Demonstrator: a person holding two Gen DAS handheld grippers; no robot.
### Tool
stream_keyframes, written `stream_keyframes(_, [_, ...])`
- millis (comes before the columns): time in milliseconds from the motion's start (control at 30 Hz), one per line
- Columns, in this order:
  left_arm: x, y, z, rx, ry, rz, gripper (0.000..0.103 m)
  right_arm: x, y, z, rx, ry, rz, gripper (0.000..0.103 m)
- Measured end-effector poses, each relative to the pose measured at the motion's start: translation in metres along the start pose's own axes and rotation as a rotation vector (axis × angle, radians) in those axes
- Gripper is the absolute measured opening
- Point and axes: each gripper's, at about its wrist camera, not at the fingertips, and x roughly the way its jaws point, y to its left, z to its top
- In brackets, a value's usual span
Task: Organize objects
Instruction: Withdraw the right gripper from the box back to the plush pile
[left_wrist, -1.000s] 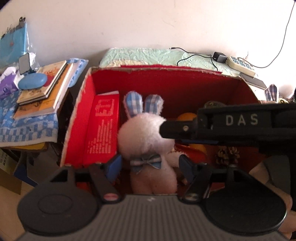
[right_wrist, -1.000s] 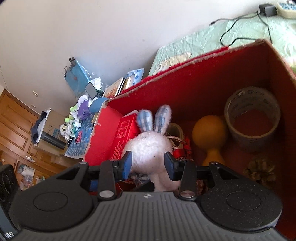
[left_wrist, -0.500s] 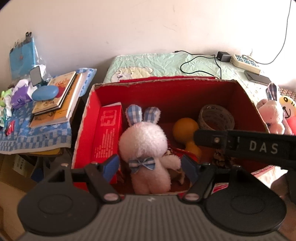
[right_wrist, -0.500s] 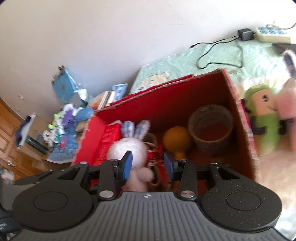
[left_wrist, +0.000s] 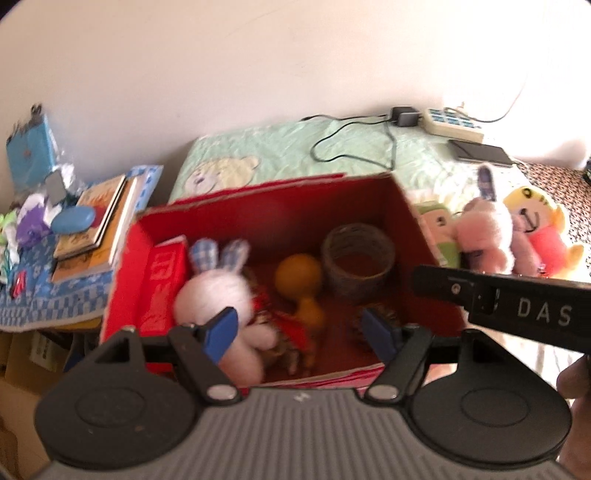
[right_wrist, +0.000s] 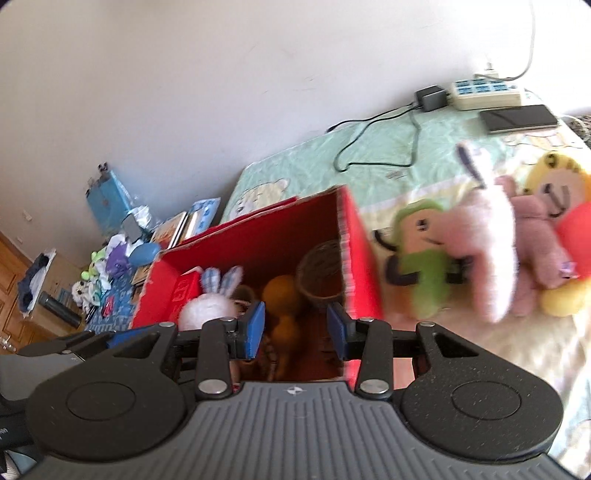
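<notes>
A red cardboard box (left_wrist: 280, 188) stands on the bed. Inside it are a white bunny (left_wrist: 214, 291) with blue checked ears, a red carton (left_wrist: 166, 280), an orange gourd (left_wrist: 299, 275) and a woven ring (left_wrist: 358, 258). My left gripper (left_wrist: 299, 326) hovers above the box's near side, open, with nothing between its pads. My right gripper (right_wrist: 295, 328) is also open and empty over the box's near right corner. Right of the box (right_wrist: 362, 273) lie a green plush (right_wrist: 424, 258), a pink bunny (right_wrist: 487, 240) and a yellow plush (right_wrist: 565, 221).
A power strip (left_wrist: 454, 123), a charger cable (left_wrist: 351, 136) and a dark phone (left_wrist: 480, 151) lie on the green bedspread behind the box. Left of the bed, a cluttered side table holds stacked books (left_wrist: 96, 225). The right gripper's black body (left_wrist: 517, 310) crosses the left wrist view.
Both grippers have drawn back and up from the box. The left jaws widened away from the white bunny, which stays inside. The plush toys beside the box have come into view.
</notes>
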Motion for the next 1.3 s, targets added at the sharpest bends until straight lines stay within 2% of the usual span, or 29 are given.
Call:
stream_keyframes(200, [-0.005, -0.043, 0.009, 0.046, -0.008, -0.024, 0.077, -0.025, -0.034, 0.004, 0.032, -0.018, -0.02, 0.042])
stream_keyframes(633, [0.002, -0.127, 0.012, 0.104, 0.029, -0.079, 0.08, -0.055, -0.104, 0.011, 0.079, -0.006, -0.068, 0.042])
stream_keyframes(967, [0.022, -0.171, 0.014, 0.089, 0.081, -0.099, 0.081, -0.066, -0.153, 0.012, 0.11, 0.008, -0.086, 0.042])
stream_keyframes(1300, [0.037, -0.205, 0.015, 0.106, 0.124, -0.099, 0.081, -0.076, -0.181, 0.016, 0.133, 0.006, -0.086, 0.042])
